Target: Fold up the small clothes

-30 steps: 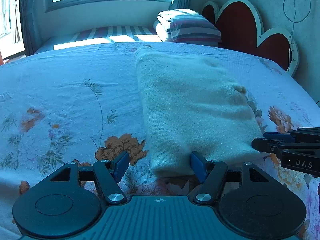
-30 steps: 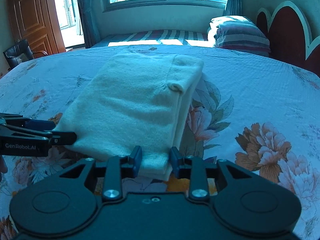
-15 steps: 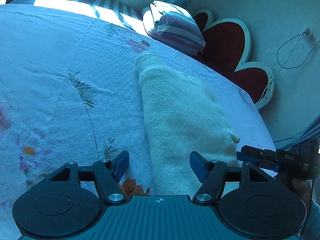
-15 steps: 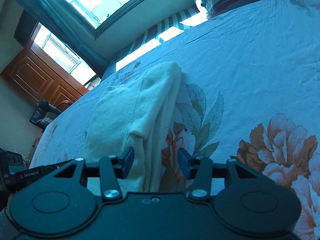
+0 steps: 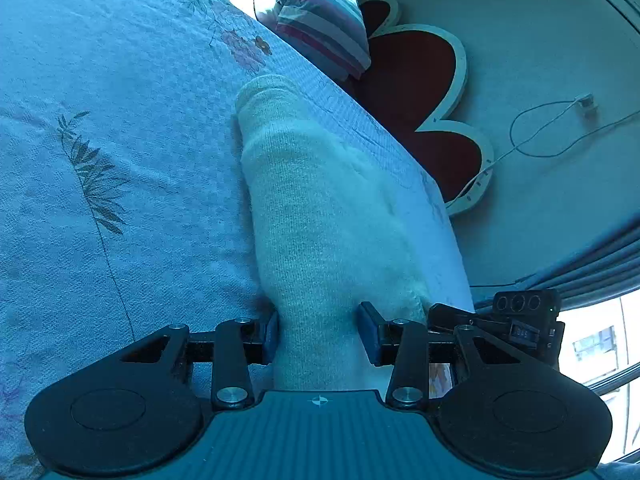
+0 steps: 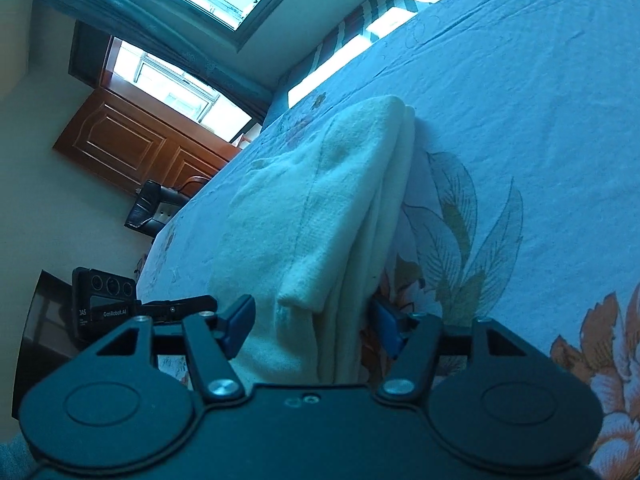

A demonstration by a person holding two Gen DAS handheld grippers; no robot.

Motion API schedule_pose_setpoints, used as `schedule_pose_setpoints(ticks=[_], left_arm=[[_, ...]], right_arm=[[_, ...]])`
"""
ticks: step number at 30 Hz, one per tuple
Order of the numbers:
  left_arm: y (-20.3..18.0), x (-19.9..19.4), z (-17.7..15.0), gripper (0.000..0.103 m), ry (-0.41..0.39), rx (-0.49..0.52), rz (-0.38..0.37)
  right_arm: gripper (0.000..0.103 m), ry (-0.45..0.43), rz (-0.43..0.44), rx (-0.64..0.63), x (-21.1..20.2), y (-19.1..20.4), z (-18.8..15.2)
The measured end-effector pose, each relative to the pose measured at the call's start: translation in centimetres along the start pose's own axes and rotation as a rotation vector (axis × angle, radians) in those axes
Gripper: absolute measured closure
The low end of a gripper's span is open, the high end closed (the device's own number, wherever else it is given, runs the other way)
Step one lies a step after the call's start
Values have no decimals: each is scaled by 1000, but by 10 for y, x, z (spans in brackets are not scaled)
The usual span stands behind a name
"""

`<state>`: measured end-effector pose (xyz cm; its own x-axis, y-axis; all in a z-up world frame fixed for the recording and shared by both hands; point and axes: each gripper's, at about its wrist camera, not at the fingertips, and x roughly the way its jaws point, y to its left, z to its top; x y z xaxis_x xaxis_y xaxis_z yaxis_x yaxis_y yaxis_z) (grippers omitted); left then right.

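My left gripper [image 5: 318,332] has its 2 blue pads spread around the near end of the folded cream sweater [image 5: 320,216]. The left pad [image 5: 271,336] touches the knit; the right pad sits just beside it, so I cannot tell whether it grips. My right gripper [image 6: 308,326] is also parted wide, with the sweater's stacked layers [image 6: 320,220] running between its pads and a gap on the left side. The sweater lies on the floral bedsheet [image 6: 520,120], stretching away ahead of both sets of jaws. From the right wrist camera, the other gripper's body reads "GenRobot.AI" [image 6: 114,313]. From the left wrist camera, a small tag reads "DAS" [image 5: 522,333]. A striped pillow [image 5: 320,28] sits far ahead of the left jaws.
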<state>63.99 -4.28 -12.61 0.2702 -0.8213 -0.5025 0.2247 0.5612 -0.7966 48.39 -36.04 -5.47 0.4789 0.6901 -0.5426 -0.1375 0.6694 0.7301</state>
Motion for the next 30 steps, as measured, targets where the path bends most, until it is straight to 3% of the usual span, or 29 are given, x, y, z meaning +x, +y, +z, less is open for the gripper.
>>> schedule_pose_setpoints(ticks=[4, 5, 11, 17, 22, 24, 26, 30], left_arm=[[7, 8, 4, 66, 13, -6, -37], [6, 10, 5, 66, 18, -1, -39], [0, 25, 10, 66, 31, 19, -54], [5, 15, 4, 66, 11, 16, -57], [-6, 16, -4, 67, -36, 36, -9], [-23, 18, -7, 71, -52, 114, 68], [-40, 16, -10, 73, -61, 174, 137], [-73, -9, -14, 76, -123, 224, 136]], right_arm=[[41, 15, 55, 23, 0, -7, 8], [45, 17, 60, 23, 0, -8, 8], [48, 51, 84, -38, 13, 4, 13], [53, 60, 99, -71, 15, 6, 15], [55, 54, 88, -64, 14, 8, 14], [66, 45, 68, -37, 14, 8, 15], [69, 34, 10, -74, 15, 17, 14], [72, -15, -17, -170, -1, 47, 7]])
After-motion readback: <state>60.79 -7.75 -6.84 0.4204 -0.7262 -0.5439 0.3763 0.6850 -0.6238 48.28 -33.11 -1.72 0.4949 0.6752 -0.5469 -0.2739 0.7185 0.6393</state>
